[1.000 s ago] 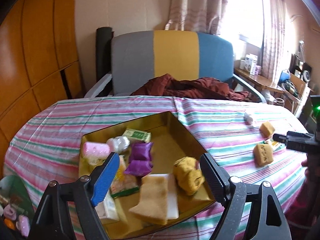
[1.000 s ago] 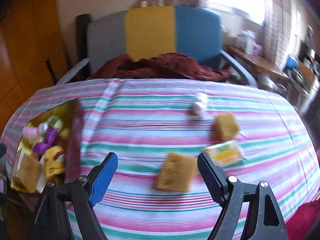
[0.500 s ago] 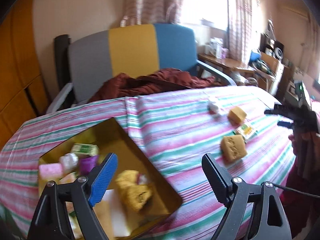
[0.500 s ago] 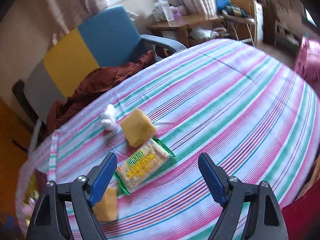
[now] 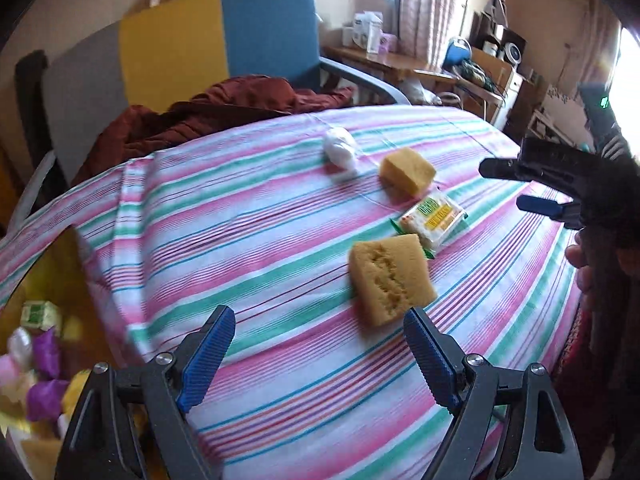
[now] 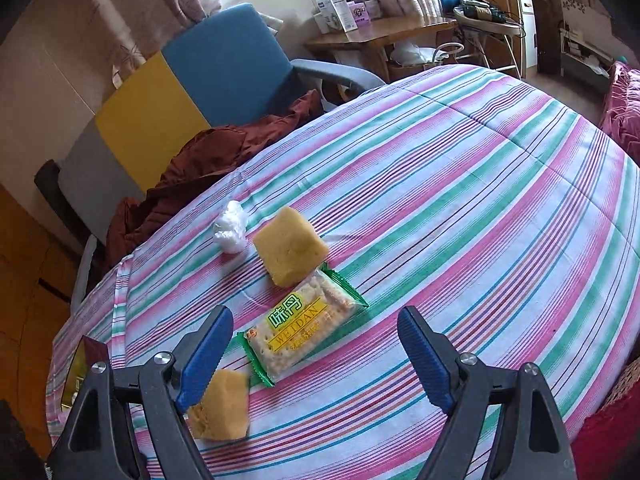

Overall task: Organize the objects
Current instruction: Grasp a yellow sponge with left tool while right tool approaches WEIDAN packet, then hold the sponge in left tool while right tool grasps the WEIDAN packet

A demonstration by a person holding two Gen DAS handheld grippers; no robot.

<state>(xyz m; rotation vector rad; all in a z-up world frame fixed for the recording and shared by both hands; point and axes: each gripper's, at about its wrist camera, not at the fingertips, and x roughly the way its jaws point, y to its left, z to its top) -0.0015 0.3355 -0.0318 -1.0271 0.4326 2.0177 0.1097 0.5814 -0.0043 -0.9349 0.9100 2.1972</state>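
Observation:
On the striped tablecloth [image 5: 248, 240] lie a large yellow sponge [image 5: 390, 280], a green-edged cracker packet [image 5: 434, 218], a smaller yellow sponge [image 5: 407, 170] and a white crumpled wad [image 5: 339, 150]. My left gripper [image 5: 320, 356] hangs open just short of the large sponge, nothing between its fingers. My right gripper [image 6: 316, 354] is open above the cracker packet [image 6: 302, 330], with the small sponge [image 6: 290, 246] and white wad [image 6: 231, 228] beyond it. The large sponge [image 6: 219, 406] lies under its left finger. In the left wrist view the right gripper [image 5: 532, 188] shows at the right edge.
A gold box [image 5: 60, 268] with several wrapped items sits at the table's left; only its corner [image 6: 86, 354] shows in the right wrist view. A grey, yellow and blue chair [image 5: 172, 44] with a maroon garment [image 5: 224, 108] stands behind the table. A cluttered desk [image 6: 380, 32] is farther back.
My left gripper swung right from over the gold box to the large sponge. My right gripper moved right and rolled, then held still over the cracker packet.

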